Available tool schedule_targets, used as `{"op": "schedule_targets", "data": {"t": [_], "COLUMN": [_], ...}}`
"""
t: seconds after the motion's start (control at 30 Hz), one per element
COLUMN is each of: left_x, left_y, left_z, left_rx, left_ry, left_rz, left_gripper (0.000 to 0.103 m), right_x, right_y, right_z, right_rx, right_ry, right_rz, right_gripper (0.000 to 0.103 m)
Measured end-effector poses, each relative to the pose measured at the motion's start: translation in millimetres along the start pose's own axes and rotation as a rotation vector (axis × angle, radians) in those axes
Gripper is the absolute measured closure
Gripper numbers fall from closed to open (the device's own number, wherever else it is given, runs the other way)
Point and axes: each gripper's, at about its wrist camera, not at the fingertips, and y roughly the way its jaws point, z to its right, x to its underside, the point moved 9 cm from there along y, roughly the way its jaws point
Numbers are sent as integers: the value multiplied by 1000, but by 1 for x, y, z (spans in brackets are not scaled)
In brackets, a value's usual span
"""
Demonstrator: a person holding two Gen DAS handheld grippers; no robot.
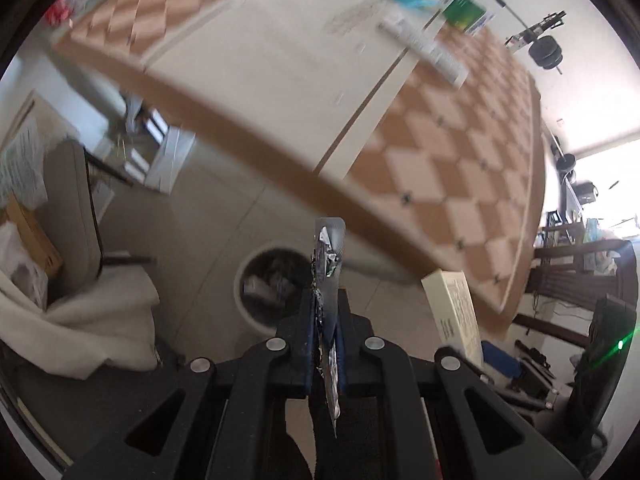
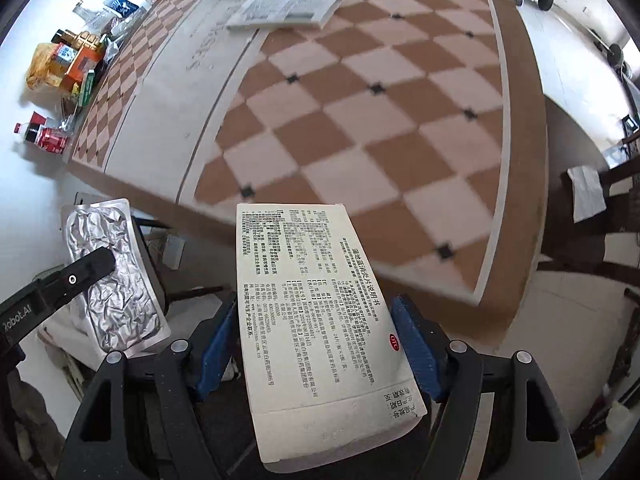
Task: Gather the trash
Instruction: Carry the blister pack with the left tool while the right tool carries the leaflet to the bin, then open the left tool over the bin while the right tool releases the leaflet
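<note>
since the foil blister sheet (image 1: 327,264) is thin and crinkly, my left gripper (image 1: 325,320) clamps it edge-on above the bin (image 1: 248,280); my right gripper (image 2: 316,344) squeezes the light, crushable medicine box (image 2: 316,320) by its sides, off the table (image 2: 360,120).

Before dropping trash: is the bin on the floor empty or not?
Not empty. The left wrist view shows boxes or packets lying inside the round bin.

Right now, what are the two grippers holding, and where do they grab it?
The left hand-held gripper pinches a foil blister pack near its middle. The right hand-held gripper holds a white box by its long side edges.
</note>
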Motion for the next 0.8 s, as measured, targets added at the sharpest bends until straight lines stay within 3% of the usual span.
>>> {"op": "schedule_targets", "data": {"t": [0.17, 0.27, 0.47, 0.57, 0.67, 0.7, 0.77, 0.8], "left_x": [32, 38, 38, 46, 57, 59, 59, 59], "left_y": [91, 157, 275, 321, 356, 363, 367, 368], "left_z": [-43, -59, -72, -74, -85, -88, -94, -97], "left_rx": [22, 53, 48, 23, 0, -14, -36, -41], "left_ry": [-65, -117, -94, -40, -53, -49, -49, -55], "left_rz": [-126, -190, -265, -318, -377, -379, -361, -348], "left_gripper": [97, 97, 96, 95, 94, 88, 59, 31], "right_x": [90, 119, 127, 120, 110, 109, 105, 105], "right_y": [73, 135, 263, 323, 367, 377, 391, 395], "right_z": [-5, 4, 35, 49, 66, 69, 73, 74], "right_rx": [14, 39, 95, 85, 49, 31, 5, 3], "right_ry": [9, 20, 56, 72, 96, 107, 98, 91], "right_rz": [-125, -184, -208, -224, -251, -251, -255, -248], "right_gripper": [26, 27, 27, 26, 25, 24, 24, 22]}}
